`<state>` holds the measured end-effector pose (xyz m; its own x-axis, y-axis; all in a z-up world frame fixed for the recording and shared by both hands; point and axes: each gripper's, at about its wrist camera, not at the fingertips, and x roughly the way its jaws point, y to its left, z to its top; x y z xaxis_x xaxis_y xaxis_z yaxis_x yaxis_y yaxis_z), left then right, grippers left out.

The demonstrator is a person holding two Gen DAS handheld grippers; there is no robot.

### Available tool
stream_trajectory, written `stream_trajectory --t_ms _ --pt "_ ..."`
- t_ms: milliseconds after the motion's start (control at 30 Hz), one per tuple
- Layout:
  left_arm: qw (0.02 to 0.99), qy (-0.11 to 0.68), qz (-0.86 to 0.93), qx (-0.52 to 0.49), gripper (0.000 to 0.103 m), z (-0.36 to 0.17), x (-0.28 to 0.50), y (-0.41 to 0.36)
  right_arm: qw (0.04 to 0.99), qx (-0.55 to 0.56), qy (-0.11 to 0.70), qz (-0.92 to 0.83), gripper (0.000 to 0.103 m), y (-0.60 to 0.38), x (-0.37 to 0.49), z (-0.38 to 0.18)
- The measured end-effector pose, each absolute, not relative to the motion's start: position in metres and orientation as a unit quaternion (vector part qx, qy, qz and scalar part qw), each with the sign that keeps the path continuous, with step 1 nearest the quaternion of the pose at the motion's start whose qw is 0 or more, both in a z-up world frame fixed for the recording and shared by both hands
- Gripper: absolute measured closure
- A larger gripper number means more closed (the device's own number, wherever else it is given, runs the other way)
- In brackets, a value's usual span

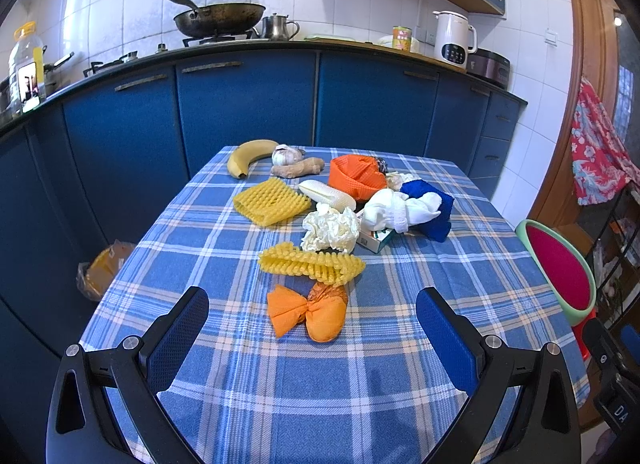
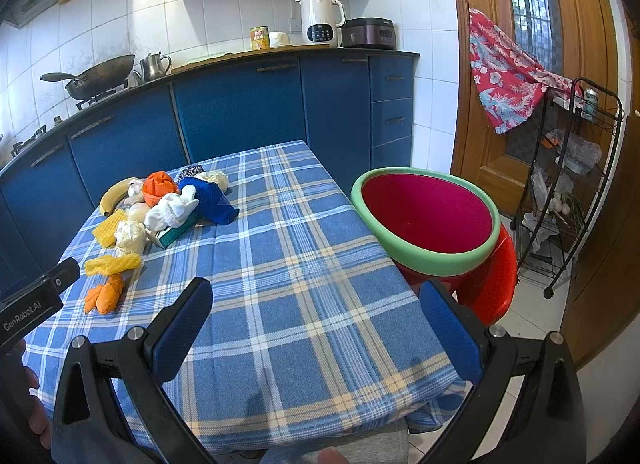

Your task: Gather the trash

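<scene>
- Left gripper (image 1: 312, 328): jaws spread wide, nothing between them, poised above the near part of the blue plaid tablecloth (image 1: 400, 396).
- Right gripper (image 2: 316, 324): jaws likewise wide apart and empty, over the table's near right corner.
- Just ahead of the left gripper: orange twisted wrapper (image 1: 312, 314), bow-shaped, one end flared, the other bulging; lying flat on the cloth.
- Directly behind, touching or nearly so: yellow foam net (image 1: 312, 264), ribbed, flattened. Second yellow foam net (image 1: 270, 201) farther back left. Count: two.
- Centre of the pile: crumpled white paper (image 1: 330, 229), one; beside it a small green-and-white carton (image 1: 376, 240), partly covered by a white sock (image 1: 400, 209).
- Behind: white foam net (image 1: 326, 193), orange cloth (image 1: 356, 175), blue cloth (image 1: 436, 211); one each.
- Far left edge of the table: banana (image 1: 248, 155), garlic bulb (image 1: 286, 154), ginger root (image 1: 298, 167); one each.
- Right of the table, off its edge: red basin with green rim (image 2: 424, 219), set on a red stool (image 2: 492, 284), interior bare.
</scene>
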<state>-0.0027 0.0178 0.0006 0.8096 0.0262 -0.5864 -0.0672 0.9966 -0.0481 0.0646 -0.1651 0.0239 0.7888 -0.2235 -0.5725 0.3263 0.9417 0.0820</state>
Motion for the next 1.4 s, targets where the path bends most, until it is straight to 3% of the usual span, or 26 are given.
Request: stream_trajectory --t_ms 733,1400 --pt "0.947 0.319 0.028 -0.032 0.000 -0.009 0.001 0.017 0.940 0.090 0.295 -0.147 0.001 -0.166 0.066 0.016" --pt "0.916 0.396 0.045 -0.036 0.004 -0.056 0.047 0.040 0.934 0.095 0.318 -0.134 0.001 -0.184 0.108 -0.003"
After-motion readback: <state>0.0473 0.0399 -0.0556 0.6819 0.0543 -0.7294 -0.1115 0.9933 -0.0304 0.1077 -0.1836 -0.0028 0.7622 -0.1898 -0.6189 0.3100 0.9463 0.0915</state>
